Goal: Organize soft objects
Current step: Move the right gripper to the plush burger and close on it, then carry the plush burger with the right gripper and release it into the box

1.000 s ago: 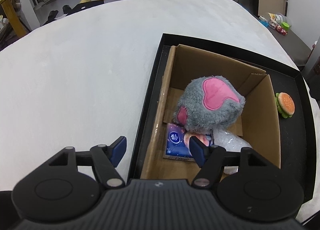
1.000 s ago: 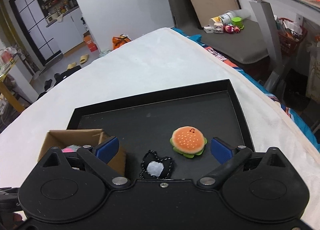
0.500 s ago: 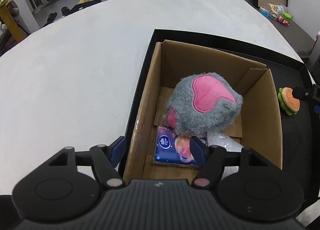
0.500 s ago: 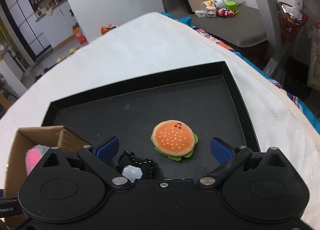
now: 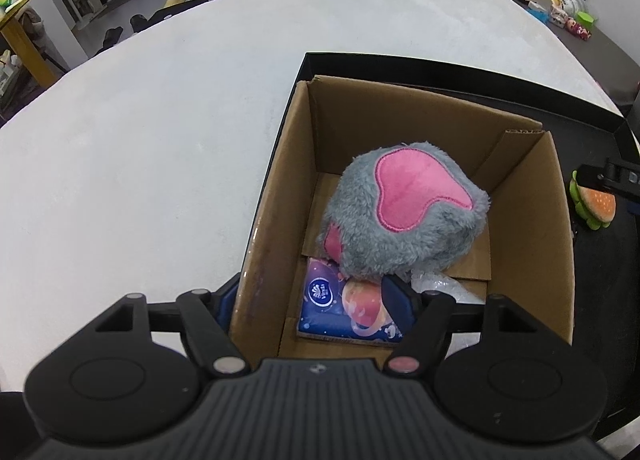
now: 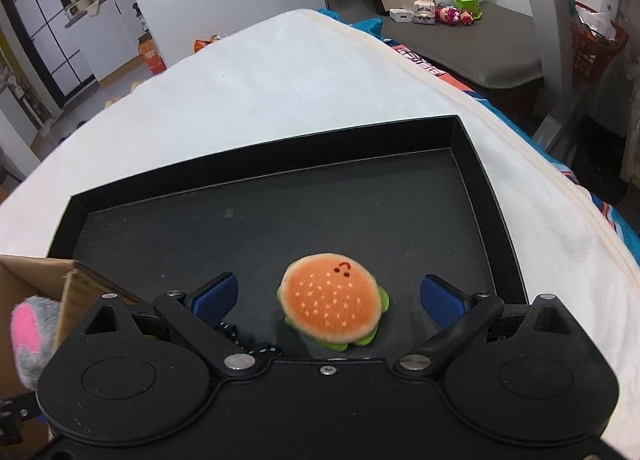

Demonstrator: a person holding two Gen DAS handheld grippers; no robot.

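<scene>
Two jaws are bracketing the burger [image 6: 333, 298] on my right gripper [image 6: 329, 297], and that is the relation my next move is hanging on: the plush is lying flat on the black tray [image 6: 472, 164] straight ahead of the blue pads, roughly centred in the gap, with clear space on either side, so those jaws are spread and gripping nothing. Being nearly round, it is offering no long axis to line up with; I judge that coming down over it and squeezing across its width is all that is needed. My right hand is by far the nearer one. My left gripper [image 5: 314, 300] is hanging over the near left corner of the box [image 5: 532, 244], one pad outside the cardboard wall and one inside above the tissue pack [image 5: 336, 312]; its jaws have just been opening a little, with the wall between them but not clamped. The box is already holding the grey plush [image 5: 404, 216], which is covering part of the pack and some clear wrap [image 5: 436, 284]. A small black beaded thing [image 6: 248, 342] is peeking out just beneath my right gripper body, mostly hidden, and I am unable to tell what it is. The burger's underside is out of sight too.
</scene>
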